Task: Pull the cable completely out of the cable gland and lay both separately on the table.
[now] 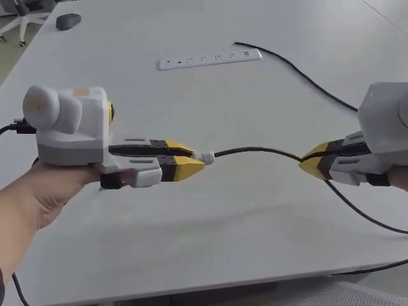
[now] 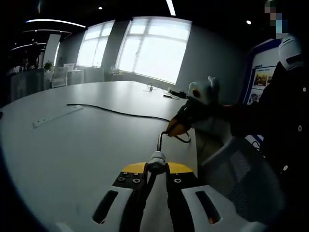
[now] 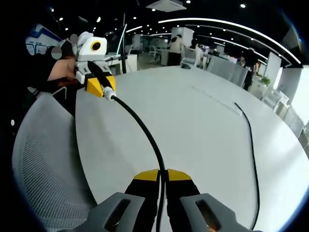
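Head view, 9 o'clock: a hand [image 1: 38, 191] carries the left tongs [image 1: 201, 159], clenched on the cable gland [image 1: 205, 157]. The small white fitting is pinched between the yellow tips, its nose pointing toward 3 o'clock. In the left gripper view the gland [image 2: 156, 159] sits at 6 o'clock between the tips, with the lead running away toward 12. Centre: the cable [image 1: 255, 151], thin and black, leaves the gland and spans the gap in a shallow upward bow. It is not pulled taut and hangs just above the bench [image 1: 191, 255], judging by the faint shadow beneath. At 3 o'clock the right tongs [image 1: 306, 162] are clamped on the cable partway along. Its free length trails on toward 4 o'clock, over the bench and off the frame edge. A white power strip [image 1: 210, 59] with its own dark lead lies at 12 o'clock, well clear. Status: the cable is not yet out of the gland, and nothing is laid down. Handling, my judgement: both parts are light. The cable is limp and smooth-jacketed, so it may slip through the tips under tension. A hold nearer the gland would waste less pull on slack. The gland is rigid plastic and tolerates a firm pinch across its body, though the seal inside probably drags. A straight axial pull is safer than a sideways one.
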### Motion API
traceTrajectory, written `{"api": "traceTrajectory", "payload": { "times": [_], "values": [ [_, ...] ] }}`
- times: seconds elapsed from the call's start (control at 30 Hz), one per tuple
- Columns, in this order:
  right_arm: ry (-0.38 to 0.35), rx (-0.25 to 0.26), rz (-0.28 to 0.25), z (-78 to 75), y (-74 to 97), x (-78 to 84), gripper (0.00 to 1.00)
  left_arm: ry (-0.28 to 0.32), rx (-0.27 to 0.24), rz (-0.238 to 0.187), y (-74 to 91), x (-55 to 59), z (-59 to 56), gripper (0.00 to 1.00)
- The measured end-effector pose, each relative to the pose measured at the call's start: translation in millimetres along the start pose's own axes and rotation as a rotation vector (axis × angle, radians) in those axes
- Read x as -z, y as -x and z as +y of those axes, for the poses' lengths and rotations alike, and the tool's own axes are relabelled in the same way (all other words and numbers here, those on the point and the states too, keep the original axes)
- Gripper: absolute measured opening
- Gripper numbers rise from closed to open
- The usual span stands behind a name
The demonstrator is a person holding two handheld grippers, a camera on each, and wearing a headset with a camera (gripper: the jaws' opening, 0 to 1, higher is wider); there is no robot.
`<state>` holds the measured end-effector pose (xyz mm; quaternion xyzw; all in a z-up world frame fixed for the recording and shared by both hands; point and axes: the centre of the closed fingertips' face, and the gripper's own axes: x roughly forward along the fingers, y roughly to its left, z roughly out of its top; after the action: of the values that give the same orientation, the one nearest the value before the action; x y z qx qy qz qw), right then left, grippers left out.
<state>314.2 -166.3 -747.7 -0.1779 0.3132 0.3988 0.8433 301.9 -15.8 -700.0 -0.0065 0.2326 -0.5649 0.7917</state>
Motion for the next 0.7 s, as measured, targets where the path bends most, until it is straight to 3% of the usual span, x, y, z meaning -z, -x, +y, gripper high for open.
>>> {"api": "traceTrajectory", "payload": {
  "times": [0.13,0.33,0.7],
  "values": [
    [-0.017,0.006,0.013,-2.7,0.1,7.5,0.00,-0.001,0.000,0.002,0.0,-0.1,-0.6,0.15],
    [-0.066,0.032,0.080,-8.1,-3.1,30.0,0.00,-0.002,-0.004,0.008,-0.2,0.9,-0.7,0.15],
    [-0.077,0.064,0.169,-19.3,-6.3,59.2,0.00,0.007,-0.009,0.006,-0.1,1.0,0.5,0.15]
  ]
}}
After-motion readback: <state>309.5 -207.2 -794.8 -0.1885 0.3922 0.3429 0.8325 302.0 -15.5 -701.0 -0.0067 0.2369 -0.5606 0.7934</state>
